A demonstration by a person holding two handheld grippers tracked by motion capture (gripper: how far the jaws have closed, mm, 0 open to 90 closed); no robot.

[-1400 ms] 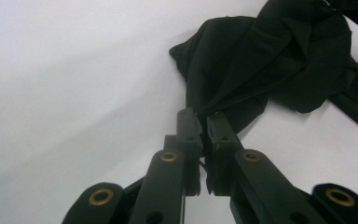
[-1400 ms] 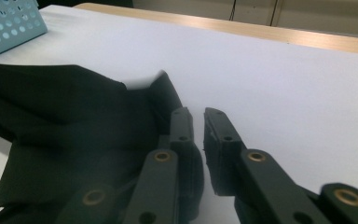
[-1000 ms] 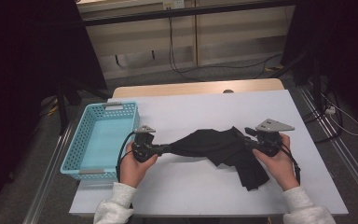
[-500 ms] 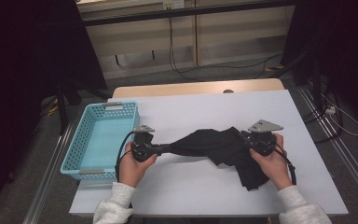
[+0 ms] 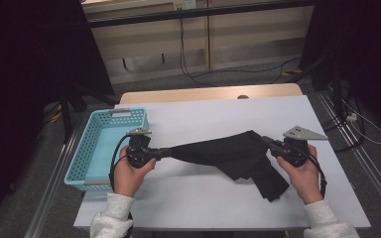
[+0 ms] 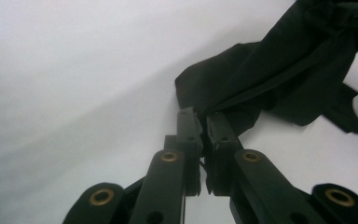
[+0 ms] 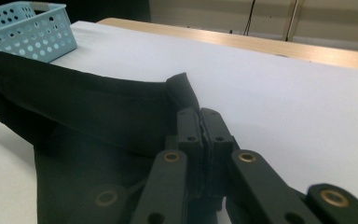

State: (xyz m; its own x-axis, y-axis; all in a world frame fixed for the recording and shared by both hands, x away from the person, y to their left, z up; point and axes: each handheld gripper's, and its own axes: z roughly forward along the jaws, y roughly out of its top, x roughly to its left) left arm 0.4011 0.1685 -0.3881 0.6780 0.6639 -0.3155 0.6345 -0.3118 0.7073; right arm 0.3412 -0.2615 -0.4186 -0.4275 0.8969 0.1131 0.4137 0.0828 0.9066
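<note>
A black cloth (image 5: 228, 152) hangs stretched between the two grippers over the white table (image 5: 203, 208), with a loose part trailing toward the front right. My left gripper (image 5: 167, 151) is shut on the cloth's left end; in the left gripper view its jaws pinch a corner of the cloth (image 6: 270, 74) at the left gripper (image 6: 203, 122). My right gripper (image 5: 267, 141) has just closed its jaws on the cloth's right end. In the right gripper view the right gripper (image 7: 199, 116) clamps the folded edge of the cloth (image 7: 84, 112).
A light blue perforated basket (image 5: 87, 153) stands at the table's left edge, just beside the left hand, and its corner (image 7: 28, 28) shows in the right gripper view. A wooden strip (image 5: 208, 93) runs along the table's far edge. Cables lie on the floor beyond.
The right hand moved in toward the cloth's edge, then drew back to the right with it. The cloth now spans tauter between the two grippers, lifted slightly at the left.
</note>
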